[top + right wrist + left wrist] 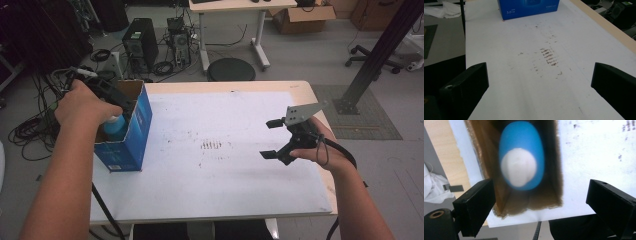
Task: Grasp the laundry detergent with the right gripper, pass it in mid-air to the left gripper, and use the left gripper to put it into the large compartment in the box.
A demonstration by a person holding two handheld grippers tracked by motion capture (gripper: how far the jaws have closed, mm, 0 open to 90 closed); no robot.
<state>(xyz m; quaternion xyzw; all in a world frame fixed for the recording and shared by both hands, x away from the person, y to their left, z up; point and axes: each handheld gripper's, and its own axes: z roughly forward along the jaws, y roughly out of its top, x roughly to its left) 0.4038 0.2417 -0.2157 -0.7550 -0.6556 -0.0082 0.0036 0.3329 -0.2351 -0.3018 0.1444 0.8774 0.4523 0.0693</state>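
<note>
An open-topped blue cardboard box [131,135] stands at the left of the table. Inside it sits a blue oval object [115,127] with a white round end [517,167], blurred against the box's brown inner walls [549,195]. My left gripper [117,100] hovers over the box mouth, and its jaws [540,195] stand wide open around nothing, above the object. At the right of the table my right gripper [270,139] is held open and empty just over the white sheet [541,80], pointing at the blue box [529,7].
A white sheet [225,120] covers the wooden table and carries brown smudges [211,145] at its middle. On the floor beyond are computer towers [141,42], cables, a round black stool [231,70] and a desk. A black post [380,50] rises at the right.
</note>
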